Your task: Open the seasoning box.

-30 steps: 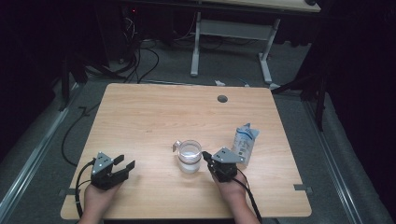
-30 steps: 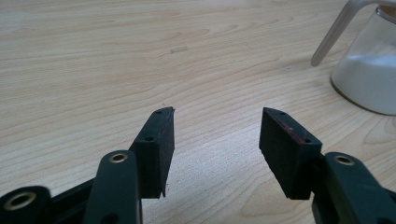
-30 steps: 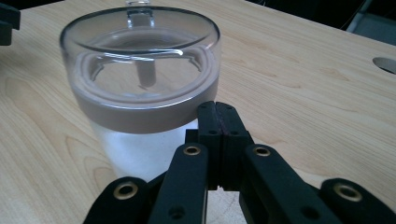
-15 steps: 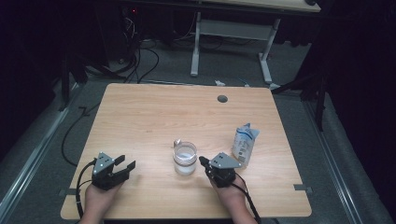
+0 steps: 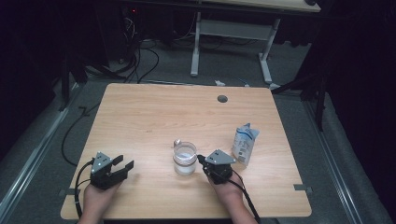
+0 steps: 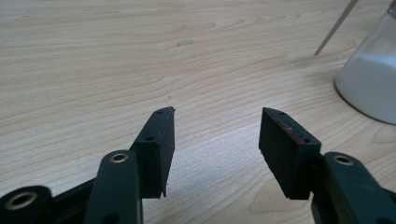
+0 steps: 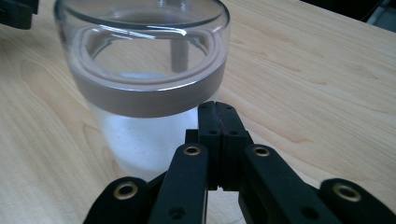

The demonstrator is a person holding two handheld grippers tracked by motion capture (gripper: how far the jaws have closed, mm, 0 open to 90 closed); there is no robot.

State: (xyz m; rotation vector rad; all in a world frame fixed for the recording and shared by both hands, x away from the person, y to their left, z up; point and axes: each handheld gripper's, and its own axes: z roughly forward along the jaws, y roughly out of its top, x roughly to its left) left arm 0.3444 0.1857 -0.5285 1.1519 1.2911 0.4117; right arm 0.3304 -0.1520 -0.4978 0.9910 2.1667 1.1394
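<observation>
A clear glass jar (image 5: 184,159) with white powder in its lower part stands near the table's front middle. In the right gripper view the jar (image 7: 140,79) looms just ahead, and my right gripper (image 7: 218,109) is shut with nothing held, its tips close to the jar's side. From above, the right gripper (image 5: 201,159) sits just right of the jar. My left gripper (image 5: 125,162) rests at the front left, well apart from the jar. In its own view the left gripper (image 6: 217,130) stands open over bare wood, the jar (image 6: 369,84) off to its right.
A pale blue and white pouch (image 5: 244,144) stands right of the right gripper. A thin stick (image 6: 336,23) leans out near the jar. The wooden table (image 5: 154,116) has a round cable hole (image 5: 222,99) at the back. Cables and another desk's legs lie on the floor beyond.
The right gripper has edged slightly left, and the jar sits a touch further left with it. The left gripper has stayed put.
</observation>
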